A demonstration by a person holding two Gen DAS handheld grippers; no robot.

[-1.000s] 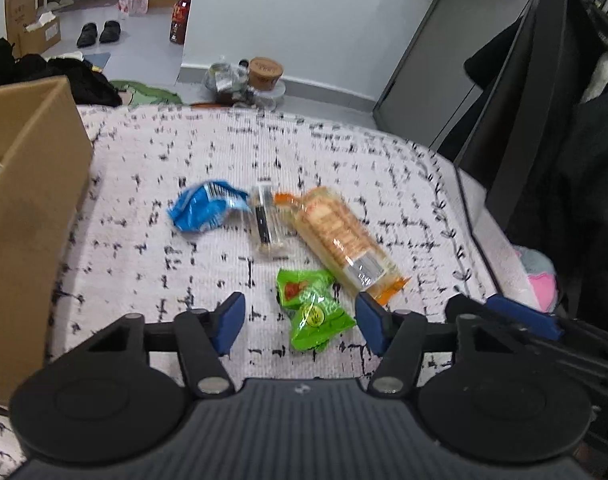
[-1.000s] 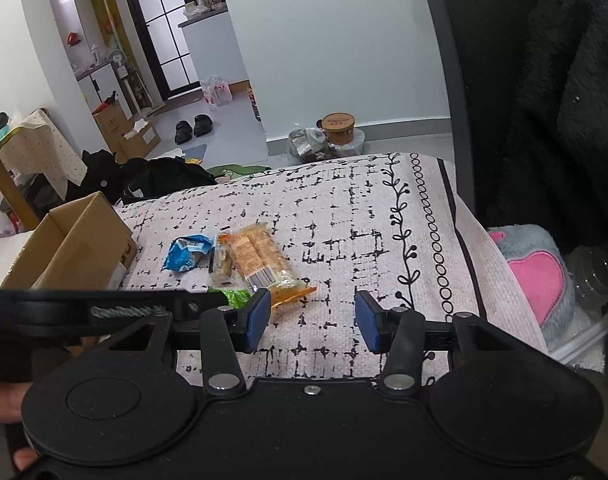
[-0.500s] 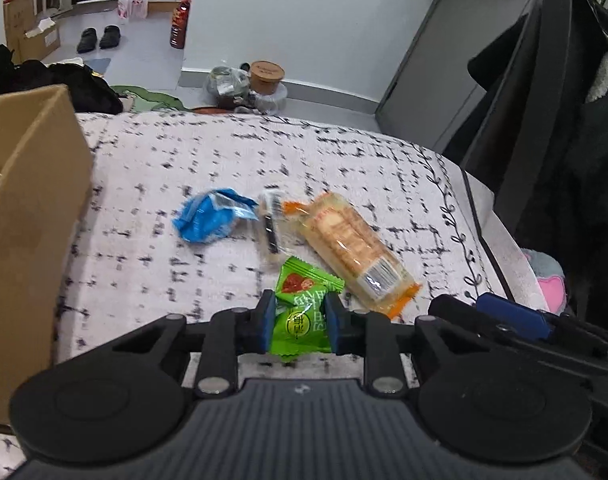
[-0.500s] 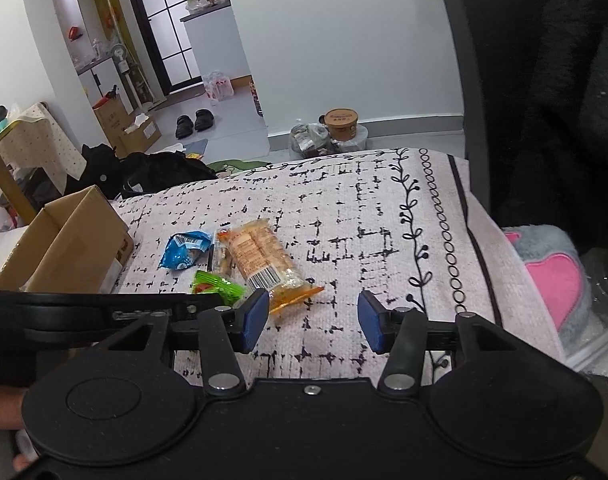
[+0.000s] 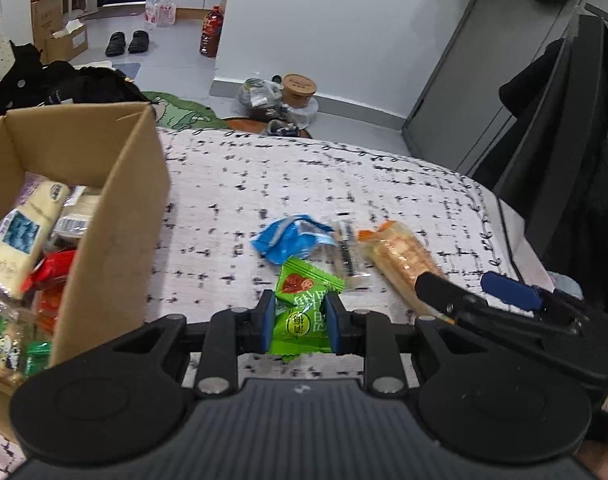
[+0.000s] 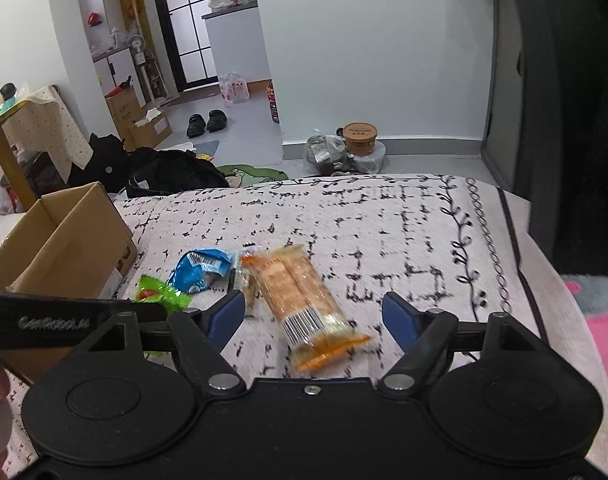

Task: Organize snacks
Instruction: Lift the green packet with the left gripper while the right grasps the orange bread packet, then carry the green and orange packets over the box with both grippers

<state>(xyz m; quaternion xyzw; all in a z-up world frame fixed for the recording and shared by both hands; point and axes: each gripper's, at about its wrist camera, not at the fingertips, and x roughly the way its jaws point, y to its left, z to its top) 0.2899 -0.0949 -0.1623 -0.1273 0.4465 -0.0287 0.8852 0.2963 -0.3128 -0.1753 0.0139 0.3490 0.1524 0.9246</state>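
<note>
My left gripper [image 5: 299,325] is shut on a green snack packet [image 5: 304,312] and holds it above the patterned cloth; the packet also shows in the right wrist view [image 6: 160,291]. A blue packet [image 5: 290,236], a small clear-wrapped bar [image 5: 347,252] and an orange cracker pack [image 5: 400,260] lie on the cloth beyond it. My right gripper [image 6: 314,316] is open, its jaws on either side of the orange cracker pack [image 6: 300,292] and above it. A cardboard box [image 5: 116,216] with several snacks inside stands at the left.
The cloth-covered surface [image 6: 404,232] ends at a dark chair [image 5: 564,160] on the right. A pink and grey cushion [image 6: 600,312] lies at the right edge. Bags, shoes and a paper tub [image 6: 358,138] sit on the floor beyond.
My left gripper closed on the green packet, lifted it and moved left toward the box, whose inside now shows. My right gripper moved forward over the orange cracker pack.
</note>
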